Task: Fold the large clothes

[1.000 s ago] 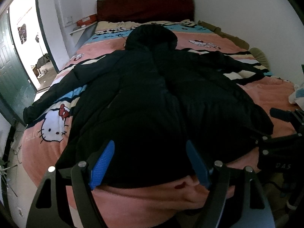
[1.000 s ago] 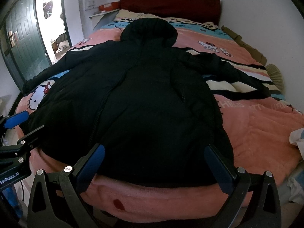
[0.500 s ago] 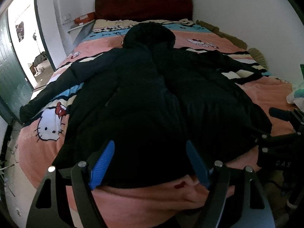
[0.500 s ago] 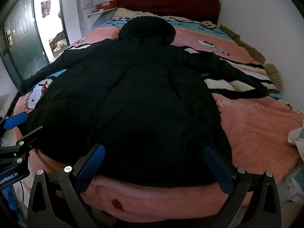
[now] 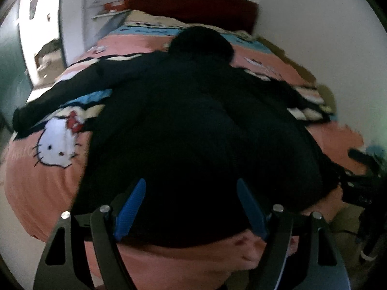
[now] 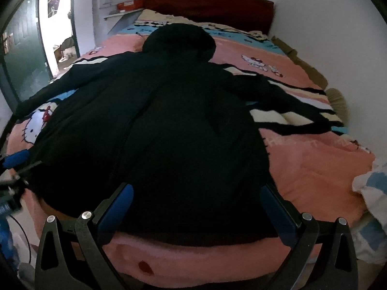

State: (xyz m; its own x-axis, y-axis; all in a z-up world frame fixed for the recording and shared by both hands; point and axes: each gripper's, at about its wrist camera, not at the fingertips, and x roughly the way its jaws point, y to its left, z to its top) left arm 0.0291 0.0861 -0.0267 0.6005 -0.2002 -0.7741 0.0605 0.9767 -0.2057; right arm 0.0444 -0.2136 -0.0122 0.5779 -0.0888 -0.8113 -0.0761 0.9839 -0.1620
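Both grippers wide open over the coat's hem, holding nothing.

The black coat [image 6: 174, 120] lies spread flat on the bed [image 6: 314, 169], hood toward the headboard [image 6: 208, 2] at the top of the frame, sleeves out to either side. The left gripper [image 5: 191, 205] and right gripper [image 6: 196, 207] each sit at lower centre of their own view (blue pads far apart), hovering at the hem nearest the camera; whether they touch the cloth I cannot tell.

The left wrist view is motion-blurred; the black coat [image 5: 193, 130] hides its own folds.
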